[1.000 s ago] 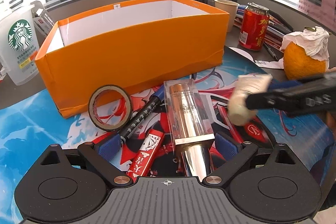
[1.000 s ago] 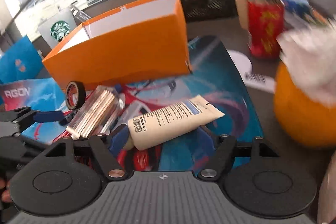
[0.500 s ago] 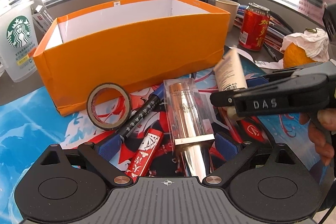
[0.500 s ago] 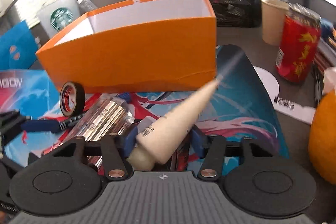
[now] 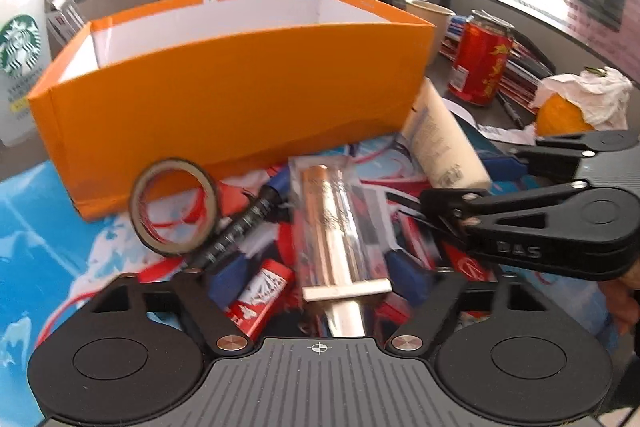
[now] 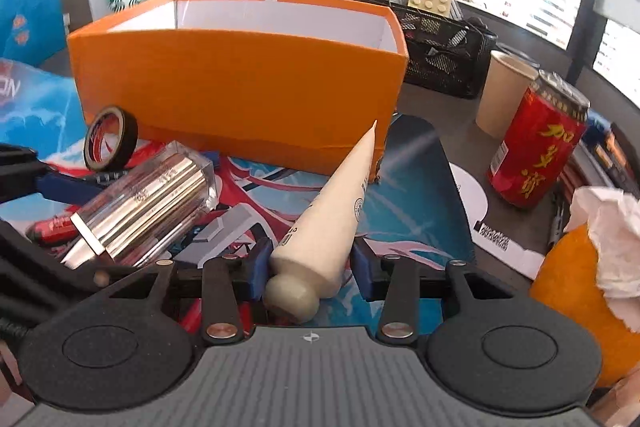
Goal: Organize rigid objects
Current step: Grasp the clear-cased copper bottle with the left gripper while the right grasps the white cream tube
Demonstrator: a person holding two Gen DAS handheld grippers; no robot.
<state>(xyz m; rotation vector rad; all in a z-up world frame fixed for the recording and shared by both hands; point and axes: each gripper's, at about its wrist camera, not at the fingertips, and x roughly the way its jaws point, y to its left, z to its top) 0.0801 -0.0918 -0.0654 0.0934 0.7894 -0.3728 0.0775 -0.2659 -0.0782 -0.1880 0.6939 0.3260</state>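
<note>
The cream tube [image 6: 336, 211] is sitting cap-first in the right gripper [image 6: 310, 267]. The jaws have just been closing and the blue pads are pressing on it near the cap, so it's gripped. The tube is tilting up, and its crimped tail is pointing at the near right corner of the orange box [image 6: 240, 87], though I can't tell if it's touching the wall.

The left gripper [image 5: 316, 277] has been closing too, but it's straddling the clear cased bottle [image 5: 340, 223] with the pads standing off either side, so it's not clamping anything.

Things are getting cramped here. The tape roll [image 5: 176, 207] is standing on edge just in front of the box's near wall, the black marker [image 5: 240, 227] is lying beside it, and a red packet [image 5: 260, 297] is lying by the left pad. All of it is resting on a printed mat [image 6: 412, 195].

The box is standing open on top. To the right, the mat's edge is giving way to bare desk, with a red can [image 6: 536, 151], a paper cup [image 6: 500, 95] and an orange under a tissue [image 6: 568, 291] lining that side.
</note>
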